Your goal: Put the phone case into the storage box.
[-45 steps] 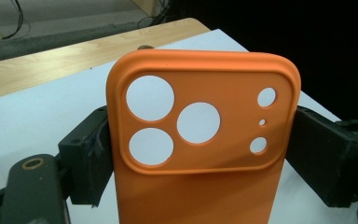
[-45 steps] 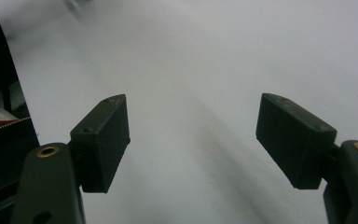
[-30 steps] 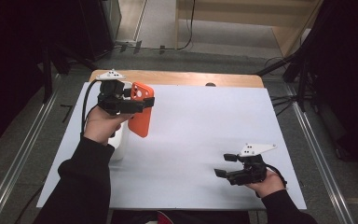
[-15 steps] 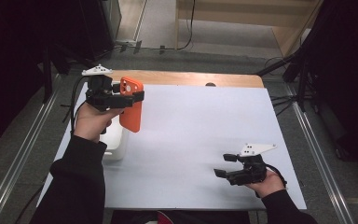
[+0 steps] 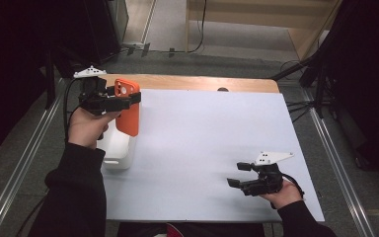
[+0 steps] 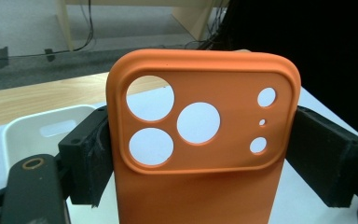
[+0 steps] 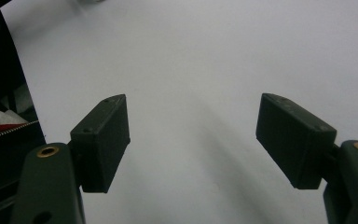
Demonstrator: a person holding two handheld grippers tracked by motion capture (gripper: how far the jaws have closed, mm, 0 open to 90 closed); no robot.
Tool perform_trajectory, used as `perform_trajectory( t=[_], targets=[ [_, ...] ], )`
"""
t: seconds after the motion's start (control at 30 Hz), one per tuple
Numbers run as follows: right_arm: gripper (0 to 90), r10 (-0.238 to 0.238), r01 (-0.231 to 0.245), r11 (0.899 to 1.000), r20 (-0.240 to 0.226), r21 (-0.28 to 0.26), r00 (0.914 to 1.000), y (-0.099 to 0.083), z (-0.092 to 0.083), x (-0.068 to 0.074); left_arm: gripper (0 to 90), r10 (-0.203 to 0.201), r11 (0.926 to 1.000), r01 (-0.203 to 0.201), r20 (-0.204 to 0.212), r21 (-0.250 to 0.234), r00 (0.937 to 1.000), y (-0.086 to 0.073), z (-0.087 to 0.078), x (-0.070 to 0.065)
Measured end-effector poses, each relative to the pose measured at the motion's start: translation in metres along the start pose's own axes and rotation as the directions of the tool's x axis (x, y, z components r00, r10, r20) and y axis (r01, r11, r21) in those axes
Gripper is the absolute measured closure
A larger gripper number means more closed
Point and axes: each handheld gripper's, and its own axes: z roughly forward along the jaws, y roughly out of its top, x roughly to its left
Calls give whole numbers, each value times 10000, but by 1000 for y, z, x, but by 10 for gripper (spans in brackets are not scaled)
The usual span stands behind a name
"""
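Phone case (image 5: 128, 109) hanging long axis vertical in left gripper (image 5: 121, 102), jaws clamping its sides, above white bin (image 5: 117, 149); right gripper (image 5: 242, 175) resting far off w/ jaws apart, empty.

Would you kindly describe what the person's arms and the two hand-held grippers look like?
Both forearms wear black long sleeves. The left hand-held gripper and the right hand-held gripper are black, each with two blocky black jaws and a pale three-cornered plate on top. Brass-coloured rings mark the jaw arms. A black cable trails from the left one.
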Motion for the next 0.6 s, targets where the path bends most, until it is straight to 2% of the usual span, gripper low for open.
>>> perform_trajectory(
  t=[0.23, 0.4, 0.6],
  targets=[
    [247, -46, 46, 10000, -4, -25, 10000, 0, 0, 0, 162, -168, 9998, 167, -233, -58, 9996, -1, -3, 9],
    [247, -37, 37, 10000, -14, -39, 10000, 0, 0, 0, 162, -284, 9994, 270, -639, -231, 9976, -1, -4, 16],
    [247, -82, 82, 9999, -55, -65, 10000, 2, 1, 2, 162, -203, 9996, 182, -1071, -209, 9940, 1, 2, 22]
  ],
)
